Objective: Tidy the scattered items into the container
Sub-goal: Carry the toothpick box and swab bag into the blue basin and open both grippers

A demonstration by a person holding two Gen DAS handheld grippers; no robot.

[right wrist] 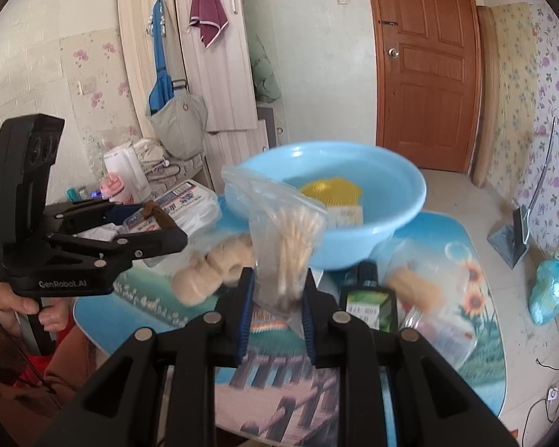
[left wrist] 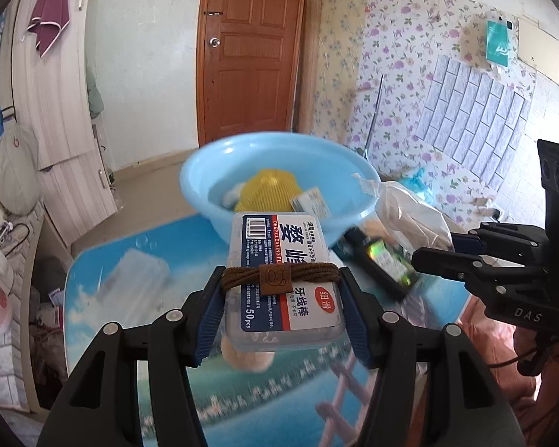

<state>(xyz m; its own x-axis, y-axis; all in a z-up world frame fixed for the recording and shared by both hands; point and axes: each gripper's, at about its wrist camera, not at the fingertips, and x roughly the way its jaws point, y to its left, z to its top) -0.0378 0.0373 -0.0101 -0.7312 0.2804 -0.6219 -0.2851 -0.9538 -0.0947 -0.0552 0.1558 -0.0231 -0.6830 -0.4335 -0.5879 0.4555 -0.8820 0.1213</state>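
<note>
A room with floral wallpaper and a brown wooden door [left wrist: 253,48] surrounds my table with its printed blue landscape cover [left wrist: 104,298]. My left gripper [left wrist: 281,301] pinches a clear plastic box of floss picks with a red-and-blue label [left wrist: 283,275], a brown cord hair tie [left wrist: 279,277] looped round its middle; the box is lifted off the table, just near the round light-blue plastic basin [left wrist: 279,182]; my right gripper [right wrist: 275,298] is pressed onto a clear plastic bag of cotton swabs [right wrist: 283,238], held upright just near the basin's near rim; inside the basin lies a yellow ribbed item [right wrist: 329,190] beside a pale card; on the table stand a dark bottle with a green label [right wrist: 370,298] to the right and a beige fluffy piece [right wrist: 208,268] to the left; a blue bag [right wrist: 551,287] sits on the floor far right.
</note>
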